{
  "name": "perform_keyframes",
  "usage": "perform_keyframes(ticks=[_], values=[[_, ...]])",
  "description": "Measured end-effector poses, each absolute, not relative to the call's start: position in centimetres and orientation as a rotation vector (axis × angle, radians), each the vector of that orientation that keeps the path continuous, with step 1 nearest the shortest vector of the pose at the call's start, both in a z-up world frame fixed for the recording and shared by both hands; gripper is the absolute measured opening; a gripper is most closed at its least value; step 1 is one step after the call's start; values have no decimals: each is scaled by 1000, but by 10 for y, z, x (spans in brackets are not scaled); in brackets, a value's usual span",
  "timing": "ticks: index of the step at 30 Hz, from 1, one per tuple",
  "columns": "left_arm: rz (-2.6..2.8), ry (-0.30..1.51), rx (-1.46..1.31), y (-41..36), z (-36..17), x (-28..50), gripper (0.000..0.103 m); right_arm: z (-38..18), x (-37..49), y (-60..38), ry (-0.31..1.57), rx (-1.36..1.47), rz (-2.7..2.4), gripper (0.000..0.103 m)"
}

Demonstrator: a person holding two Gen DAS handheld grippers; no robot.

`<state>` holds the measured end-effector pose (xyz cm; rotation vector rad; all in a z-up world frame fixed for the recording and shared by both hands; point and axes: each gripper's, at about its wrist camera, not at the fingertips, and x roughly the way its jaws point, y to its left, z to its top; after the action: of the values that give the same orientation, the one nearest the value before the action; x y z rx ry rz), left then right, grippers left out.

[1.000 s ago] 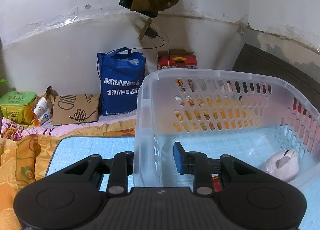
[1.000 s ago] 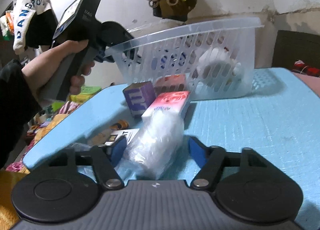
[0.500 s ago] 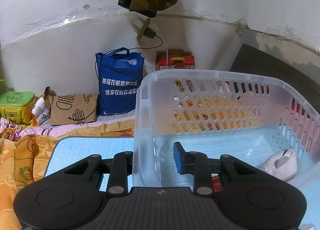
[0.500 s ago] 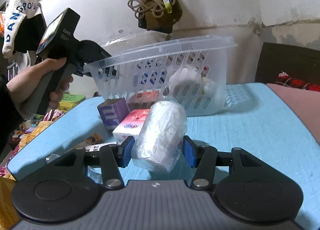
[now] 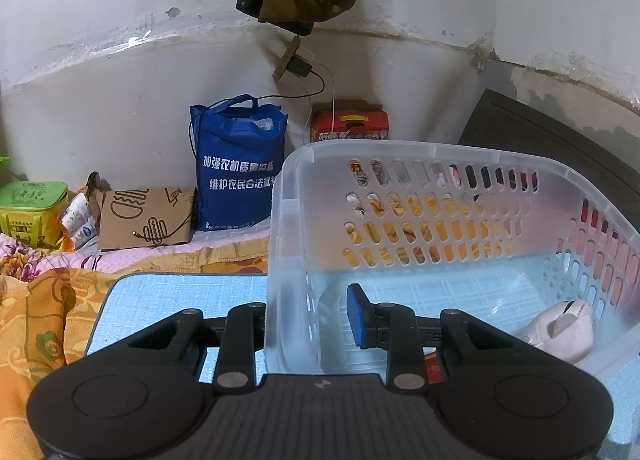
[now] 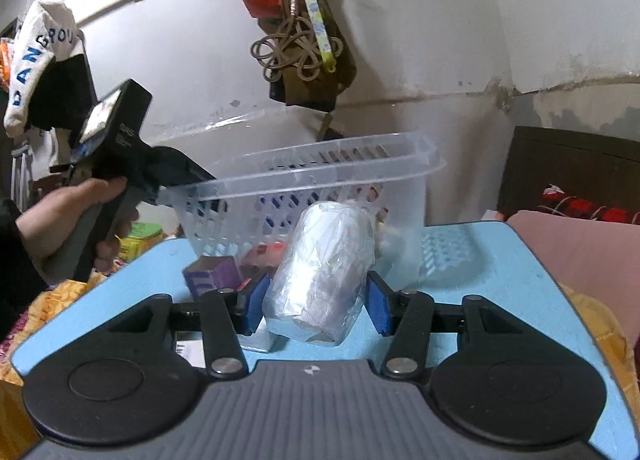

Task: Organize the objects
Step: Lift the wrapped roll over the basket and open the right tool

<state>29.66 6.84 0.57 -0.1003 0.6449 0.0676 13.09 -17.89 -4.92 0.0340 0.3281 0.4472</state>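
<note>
My right gripper is shut on a roll wrapped in clear plastic and holds it above the blue table. My left gripper is shut on the near left wall of the clear plastic basket, one finger inside and one outside. The basket sits tilted on the table straight ahead of the roll. A pale plush toy lies inside the basket at the right. A purple box lies on the table just left of the roll.
A pink packet lies by the basket's front wall. White papers lie under my right gripper's left finger. Beyond the table are a blue bag, a brown paper bag, a green box and patterned bedding.
My right gripper has closed on the plastic-wrapped roll and lifted it off the table toward the basket. My left gripper has kept its hold on the basket wall.
</note>
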Motion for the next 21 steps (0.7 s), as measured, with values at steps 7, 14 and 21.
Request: perform_keyframes(ticks=[7, 14, 21], values=[[65, 647, -103, 69, 5, 298, 33, -24, 130, -183, 274, 49, 496, 55], [68, 649, -111, 69, 5, 299, 33, 18, 151, -197, 216, 59, 483, 55], [69, 650, -114, 69, 5, 300, 31, 36, 192, -168, 258, -8, 522, 55]])
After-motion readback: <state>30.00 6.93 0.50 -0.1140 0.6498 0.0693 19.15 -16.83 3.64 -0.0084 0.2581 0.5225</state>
